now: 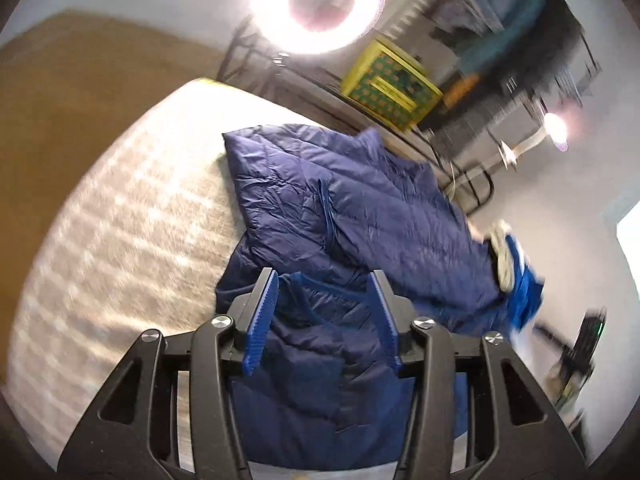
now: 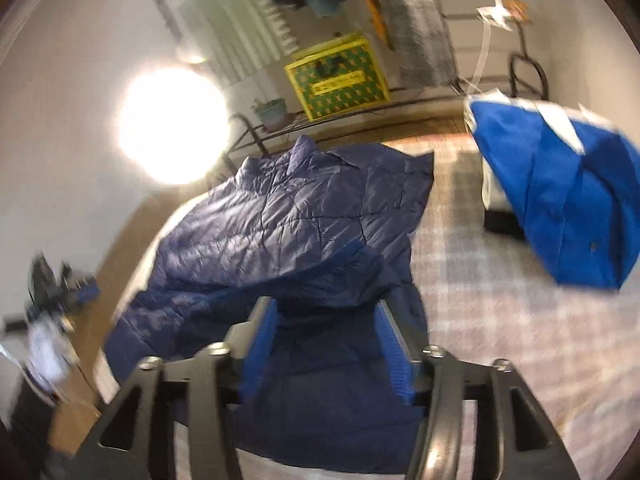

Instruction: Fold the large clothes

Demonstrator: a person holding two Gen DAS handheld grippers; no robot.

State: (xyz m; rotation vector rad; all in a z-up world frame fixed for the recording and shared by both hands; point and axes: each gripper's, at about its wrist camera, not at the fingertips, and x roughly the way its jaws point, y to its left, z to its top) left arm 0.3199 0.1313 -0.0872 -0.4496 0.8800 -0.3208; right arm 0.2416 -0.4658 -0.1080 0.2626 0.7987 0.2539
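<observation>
Navy quilted puffer jacket [image 1: 320, 208] is lying spread on the bed [image 1: 120, 220], which has a pale plaid cover; the jacket runs up toward the bed's far edge, shiny and crinkly with stitched channels. The left gripper [image 1: 324, 280] has its blue ribbed pads parted about halfway with jacket fabric lying loose between them, not pinched. Same deal with the right gripper [image 2: 328, 308]: pads apart, a folded-over flap of jacket below them. There's also a bright blue cloth with white trim [image 2: 560, 200] off to the right side of the bed. Past the far edge: a yellow-green patterned box [image 2: 340, 76] on a metal rack, plus a glaring round lamp [image 1: 316, 4].
</observation>
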